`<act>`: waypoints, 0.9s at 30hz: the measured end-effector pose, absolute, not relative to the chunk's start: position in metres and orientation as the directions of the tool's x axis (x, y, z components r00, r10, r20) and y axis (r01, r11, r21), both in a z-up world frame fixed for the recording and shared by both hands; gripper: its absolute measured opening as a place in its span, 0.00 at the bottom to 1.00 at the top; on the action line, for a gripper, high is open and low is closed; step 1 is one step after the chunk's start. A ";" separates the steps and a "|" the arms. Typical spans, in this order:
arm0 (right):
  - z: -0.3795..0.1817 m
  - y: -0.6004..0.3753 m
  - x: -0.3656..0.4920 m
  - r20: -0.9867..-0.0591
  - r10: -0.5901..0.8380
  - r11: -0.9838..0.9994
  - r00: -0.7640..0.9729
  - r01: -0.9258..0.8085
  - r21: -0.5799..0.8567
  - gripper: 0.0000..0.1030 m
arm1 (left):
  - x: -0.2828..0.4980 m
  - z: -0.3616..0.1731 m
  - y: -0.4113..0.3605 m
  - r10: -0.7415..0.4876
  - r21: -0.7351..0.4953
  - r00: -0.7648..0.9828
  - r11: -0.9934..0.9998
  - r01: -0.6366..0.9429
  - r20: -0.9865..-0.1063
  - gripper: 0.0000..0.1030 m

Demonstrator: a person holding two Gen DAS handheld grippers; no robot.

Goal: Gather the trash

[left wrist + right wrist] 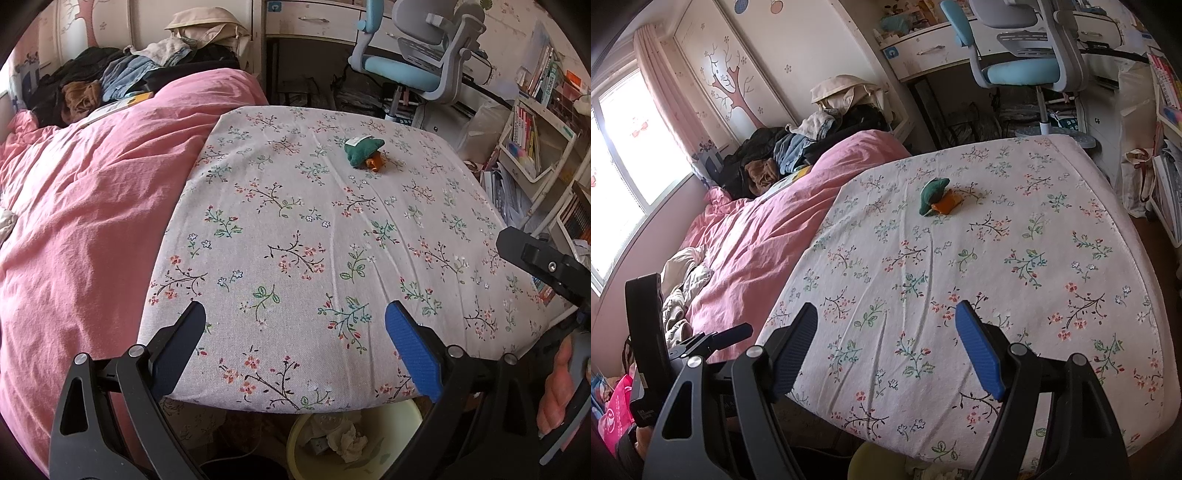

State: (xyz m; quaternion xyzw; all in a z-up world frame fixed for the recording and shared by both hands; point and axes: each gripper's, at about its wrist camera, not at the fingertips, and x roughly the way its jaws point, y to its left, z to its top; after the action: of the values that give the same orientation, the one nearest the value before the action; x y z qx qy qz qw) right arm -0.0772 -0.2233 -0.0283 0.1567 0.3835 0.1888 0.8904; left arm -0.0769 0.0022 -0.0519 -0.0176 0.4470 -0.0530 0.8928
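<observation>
A crumpled green wrapper lies on the floral bed sheet with a small orange wrapper touching it, both far ahead of the grippers. My left gripper hangs open over the near edge of the bed, nothing between its fingers. My right gripper is open too and holds nothing. A pale yellow bin with crumpled paper in it stands on the floor below the bed's near edge. The other gripper's black body shows at the right in the left wrist view.
A pink duvet covers the left of the bed, with a pile of clothes behind it. A desk chair and bookshelves stand beyond the far side. A hand shows at lower right.
</observation>
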 end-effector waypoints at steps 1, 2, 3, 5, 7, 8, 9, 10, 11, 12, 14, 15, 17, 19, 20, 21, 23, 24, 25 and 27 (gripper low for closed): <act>-0.028 -0.224 -0.075 -0.624 0.457 0.879 0.634 -0.216 0.424 0.72 | -0.077 -0.052 0.002 -0.110 -0.078 0.595 0.994 0.079 -0.796 0.91; -0.028 -0.224 -0.075 -0.624 0.457 0.879 0.634 -0.216 0.424 0.72 | -0.077 -0.052 0.003 -0.110 -0.079 0.594 0.994 0.079 -0.796 0.92; -0.028 -0.224 -0.075 -0.624 0.457 0.879 0.634 -0.216 0.424 0.72 | -0.077 -0.052 0.002 -0.111 -0.079 0.594 0.994 0.079 -0.797 0.92; -0.028 -0.224 -0.075 -0.624 0.457 0.879 0.634 -0.216 0.424 0.72 | -0.077 -0.052 0.003 -0.110 -0.080 0.595 0.994 0.078 -0.796 0.92; -0.028 -0.223 -0.075 -0.624 0.457 0.879 0.633 -0.216 0.424 0.72 | -0.077 -0.052 0.002 -0.111 -0.079 0.594 0.994 0.079 -0.796 0.92; -0.028 -0.224 -0.075 -0.624 0.457 0.879 0.634 -0.216 0.424 0.72 | -0.077 -0.052 0.003 -0.111 -0.079 0.594 0.994 0.080 -0.797 0.92; -0.028 -0.223 -0.075 -0.624 0.457 0.879 0.634 -0.216 0.425 0.72 | -0.077 -0.052 0.003 -0.110 -0.078 0.595 0.994 0.080 -0.796 0.92; -0.028 -0.223 -0.076 -0.624 0.458 0.879 0.633 -0.216 0.425 0.72 | -0.077 -0.052 0.003 -0.110 -0.078 0.595 0.994 0.079 -0.796 0.92; -0.028 -0.223 -0.076 -0.624 0.458 0.879 0.634 -0.216 0.425 0.72 | -0.077 -0.052 0.003 -0.110 -0.079 0.595 0.994 0.079 -0.796 0.92; -0.028 -0.223 -0.075 -0.624 0.457 0.879 0.634 -0.216 0.425 0.72 | -0.077 -0.052 0.003 -0.111 -0.080 0.595 0.994 0.078 -0.796 0.92; -0.028 -0.223 -0.075 -0.624 0.457 0.879 0.634 -0.216 0.425 0.72 | -0.077 -0.052 0.003 -0.110 -0.079 0.594 0.994 0.078 -0.796 0.91; -0.028 -0.223 -0.075 -0.624 0.457 0.879 0.634 -0.216 0.425 0.72 | -0.077 -0.052 0.003 -0.110 -0.080 0.594 0.994 0.078 -0.797 0.91; -0.028 -0.223 -0.075 -0.624 0.457 0.879 0.634 -0.216 0.424 0.72 | -0.077 -0.052 0.003 -0.112 -0.080 0.595 0.994 0.079 -0.796 0.91; -0.028 -0.223 -0.075 -0.625 0.457 0.880 0.633 -0.216 0.424 0.72 | -0.077 -0.052 0.003 -0.111 -0.079 0.595 0.994 0.079 -0.796 0.92; -0.028 -0.223 -0.075 -0.625 0.457 0.879 0.633 -0.216 0.424 0.72 | -0.077 -0.052 0.003 -0.111 -0.079 0.595 0.994 0.079 -0.796 0.92; -0.028 -0.222 -0.075 -0.625 0.457 0.879 0.633 -0.216 0.425 0.72 | -0.077 -0.052 0.003 -0.111 -0.080 0.594 0.994 0.078 -0.796 0.92; -0.028 -0.223 -0.074 -0.625 0.458 0.879 0.632 -0.217 0.424 0.72 | -0.077 -0.052 0.003 -0.111 -0.080 0.595 0.994 0.078 -0.796 0.92; -0.028 -0.222 -0.075 -0.626 0.458 0.879 0.632 -0.217 0.424 0.72 | -0.077 -0.052 0.003 -0.111 -0.080 0.595 0.994 0.078 -0.796 0.91; -0.029 -0.222 -0.075 -0.626 0.458 0.879 0.631 -0.218 0.423 0.72 | -0.077 -0.052 0.003 -0.111 -0.080 0.595 0.994 0.079 -0.796 0.92; -0.030 -0.220 -0.077 -0.627 0.459 0.879 0.630 -0.219 0.423 0.72 | -0.077 -0.052 0.003 -0.111 -0.080 0.595 0.994 0.079 -0.796 0.92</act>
State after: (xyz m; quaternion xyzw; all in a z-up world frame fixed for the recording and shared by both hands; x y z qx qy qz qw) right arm -0.0774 -0.2205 -0.0298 0.1553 0.3856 0.1905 0.8894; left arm -0.0772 0.0028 -0.0518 -0.0179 0.4470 -0.0532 0.8928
